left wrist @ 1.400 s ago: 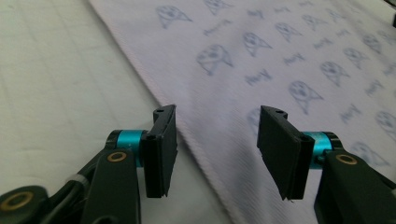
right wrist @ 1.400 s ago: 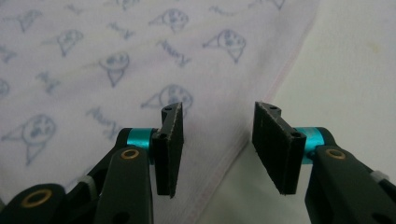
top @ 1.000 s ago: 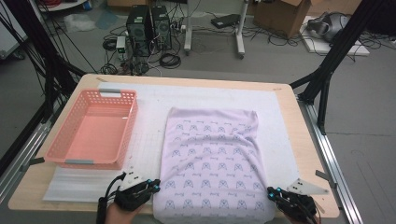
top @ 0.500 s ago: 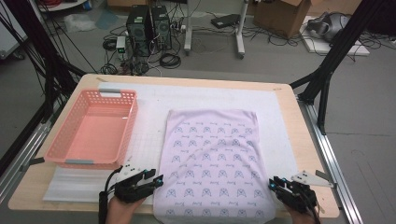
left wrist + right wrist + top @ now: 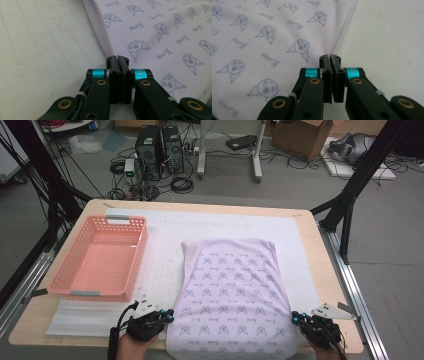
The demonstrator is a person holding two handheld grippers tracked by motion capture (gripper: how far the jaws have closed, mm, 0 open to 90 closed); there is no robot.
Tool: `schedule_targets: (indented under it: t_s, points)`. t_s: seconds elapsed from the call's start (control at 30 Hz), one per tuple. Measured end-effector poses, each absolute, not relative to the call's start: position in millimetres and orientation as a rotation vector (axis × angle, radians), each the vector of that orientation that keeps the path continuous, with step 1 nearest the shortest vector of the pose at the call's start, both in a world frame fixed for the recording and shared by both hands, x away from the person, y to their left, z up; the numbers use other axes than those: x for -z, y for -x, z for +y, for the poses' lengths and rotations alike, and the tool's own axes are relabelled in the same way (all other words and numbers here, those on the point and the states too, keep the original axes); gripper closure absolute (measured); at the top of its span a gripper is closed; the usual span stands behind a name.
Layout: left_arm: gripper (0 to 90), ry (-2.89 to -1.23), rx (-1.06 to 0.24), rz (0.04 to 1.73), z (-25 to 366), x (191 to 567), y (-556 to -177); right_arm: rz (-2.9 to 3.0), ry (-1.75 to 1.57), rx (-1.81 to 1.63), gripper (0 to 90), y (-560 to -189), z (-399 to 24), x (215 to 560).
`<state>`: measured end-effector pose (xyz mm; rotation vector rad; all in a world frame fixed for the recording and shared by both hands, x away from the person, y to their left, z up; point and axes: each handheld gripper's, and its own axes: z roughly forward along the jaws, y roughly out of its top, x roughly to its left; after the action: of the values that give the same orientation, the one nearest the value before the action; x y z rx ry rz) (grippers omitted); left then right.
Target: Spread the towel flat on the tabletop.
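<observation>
Left gripper [image 5: 117, 58] and right gripper [image 5: 330, 57] just closed, each clamped on printed cloth [image 5: 232, 295] side hem; pink basket [image 5: 75, 287] stood apart.

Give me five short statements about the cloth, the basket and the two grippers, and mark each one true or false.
1. The printed cloth lies flat on the table. True.
2. The pink basket holds folded cloth. False: it is empty.
3. The left gripper has its fingers together at the cloth's hemmed edge. True.
4. The right gripper stands wide open above the basket. False: it is shut, at the cloth's right edge.
5. The basket sits to the right of the cloth in the high view. False: it sits to the left.
</observation>
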<state>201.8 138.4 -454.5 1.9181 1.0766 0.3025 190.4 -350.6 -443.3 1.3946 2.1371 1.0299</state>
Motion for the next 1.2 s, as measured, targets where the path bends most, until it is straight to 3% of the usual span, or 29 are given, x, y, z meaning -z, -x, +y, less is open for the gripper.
schedule_targets:
  t_s: [0.03,0.1,0.2,0.37,0.43,0.47,0.5,0.57,0.6,0.83,0.9,0.93,0.97,1.0,1.07,1.2]
  points:
    - [86.5,-1.911,-0.298,1.070,139,455,-201,2.145,-1.385,-1.039,87.1,-190,-351,444]
    - [66.9,-1.877,-0.297,1.083,140,454,-204,2.127,-1.380,-1.055,77.3,-190,-349,443]
    - [53.2,-1.838,-0.310,1.078,143,452,-211,2.100,-1.371,-1.082,73.8,-194,-347,441]
    - [50.4,-1.808,-0.272,1.100,140,453,-228,2.110,-1.378,-1.091,64.6,-201,-340,447]
    - [50.9,-1.837,-0.239,1.099,134,456,-231,2.140,-1.362,-1.054,65.5,-206,-335,451]
    - [51.6,-1.852,-0.248,1.086,130,457,-231,2.138,-1.342,-1.046,70.4,-206,-334,451]
    - [54.8,-1.863,-0.232,1.071,128,456,-231,2.158,-1.337,-1.045,81.0,-206,-334,450]
    - [73.2,-1.915,-0.277,1.048,122,456,-228,2.189,-1.329,-1.042,86.5,-206,-334,448]
    - [86.8,-1.925,-0.272,1.058,123,455,-227,2.199,-1.327,-1.038,86.9,-205,-334,447]
    - [87.8,-1.914,-0.169,1.097,139,453,-209,2.256,-1.326,-1.077,87.2,-185,-351,444]
    - [86.7,-1.918,-0.152,1.068,141,453,-204,2.269,-1.329,-1.079,86.4,-180,-354,445]
    - [79.0,-1.915,-0.177,1.051,141,453,-204,2.269,-1.331,-1.082,83.2,-178,-354,445]
    - [65.2,-1.901,-0.197,1.040,141,452,-207,2.261,-1.327,-1.080,76.9,-178,-354,444]
    - [60.1,-1.875,-0.197,1.040,141,452,-212,2.242,-1.325,-1.077,70.3,-179,-354,443]
    - [52.7,-1.836,-0.230,1.035,138,450,-227,2.199,-1.312,-1.096,66.5,-181,-355,440]
    - [50.3,-1.777,-0.291,0.977,127,444,-262,2.152,-1.284,-1.130,64.8,-184,-356,436]
